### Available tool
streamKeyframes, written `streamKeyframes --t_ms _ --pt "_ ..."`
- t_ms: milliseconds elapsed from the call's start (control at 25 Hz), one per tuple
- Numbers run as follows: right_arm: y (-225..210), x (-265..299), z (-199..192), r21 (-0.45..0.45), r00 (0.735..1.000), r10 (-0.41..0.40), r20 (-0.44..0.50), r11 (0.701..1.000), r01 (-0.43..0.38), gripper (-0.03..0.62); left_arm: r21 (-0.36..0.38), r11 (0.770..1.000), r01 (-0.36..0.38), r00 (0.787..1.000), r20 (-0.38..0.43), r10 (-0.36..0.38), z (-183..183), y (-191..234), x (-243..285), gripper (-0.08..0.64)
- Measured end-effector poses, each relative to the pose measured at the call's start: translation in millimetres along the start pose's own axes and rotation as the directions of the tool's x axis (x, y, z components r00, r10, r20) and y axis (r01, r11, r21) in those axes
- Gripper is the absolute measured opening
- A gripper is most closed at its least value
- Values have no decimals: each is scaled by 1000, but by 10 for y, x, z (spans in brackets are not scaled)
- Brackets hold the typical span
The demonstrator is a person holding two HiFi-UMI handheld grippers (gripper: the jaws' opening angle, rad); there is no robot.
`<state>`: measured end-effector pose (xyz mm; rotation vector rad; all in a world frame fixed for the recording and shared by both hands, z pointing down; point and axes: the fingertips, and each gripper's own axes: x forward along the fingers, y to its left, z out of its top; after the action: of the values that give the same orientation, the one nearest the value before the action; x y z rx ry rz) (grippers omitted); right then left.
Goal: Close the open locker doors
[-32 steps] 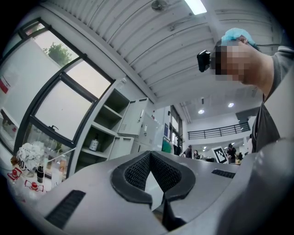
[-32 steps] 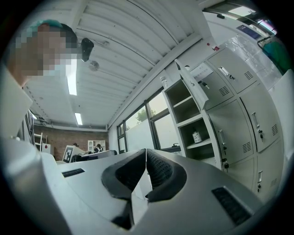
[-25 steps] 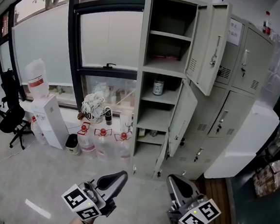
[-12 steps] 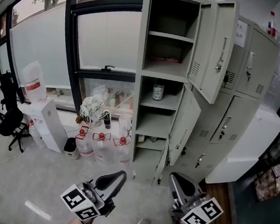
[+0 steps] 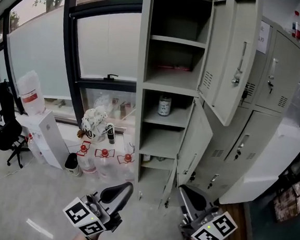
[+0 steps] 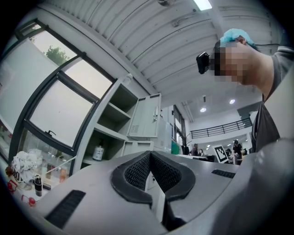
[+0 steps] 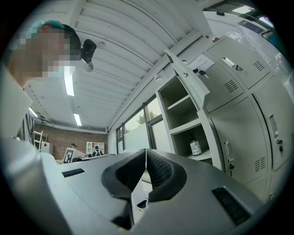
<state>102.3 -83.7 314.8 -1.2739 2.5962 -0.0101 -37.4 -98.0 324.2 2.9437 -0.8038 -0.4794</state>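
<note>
A tall grey locker [image 5: 139,116] stands ahead with its doors swung open to the right. The upper door [image 5: 229,56] juts out at the top, the middle door [image 5: 194,136] hangs ajar below it, and a small bottom door [image 5: 171,182] is also ajar. A small jar [image 5: 165,105] sits on a middle shelf. My left gripper [image 5: 124,189] and right gripper [image 5: 185,195] are low in the head view, short of the locker, both shut with nothing in them. The open locker [image 6: 117,119] shows past the left gripper [image 6: 149,156], and the open upper door [image 7: 188,82] past the right gripper [image 7: 145,158].
Closed lockers [image 5: 276,81] stand to the right, with a white appliance [image 5: 263,163] beside them. Water bottles [image 5: 104,160] with red caps and a water dispenser [image 5: 47,134] sit left of the locker under the window. An office chair [image 5: 5,130] is at far left.
The locker has grown larger and shifted in the head view as I came closer. Both grippers keep their place at the bottom of the view, still shut.
</note>
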Motion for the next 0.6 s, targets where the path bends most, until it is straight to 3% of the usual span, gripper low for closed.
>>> streamKeyframes --t_ms 600 --pt "-804 251 423 -43 998 42 49 998 -40 14 32 999 -13 1000 24 13 5 349 907 9"
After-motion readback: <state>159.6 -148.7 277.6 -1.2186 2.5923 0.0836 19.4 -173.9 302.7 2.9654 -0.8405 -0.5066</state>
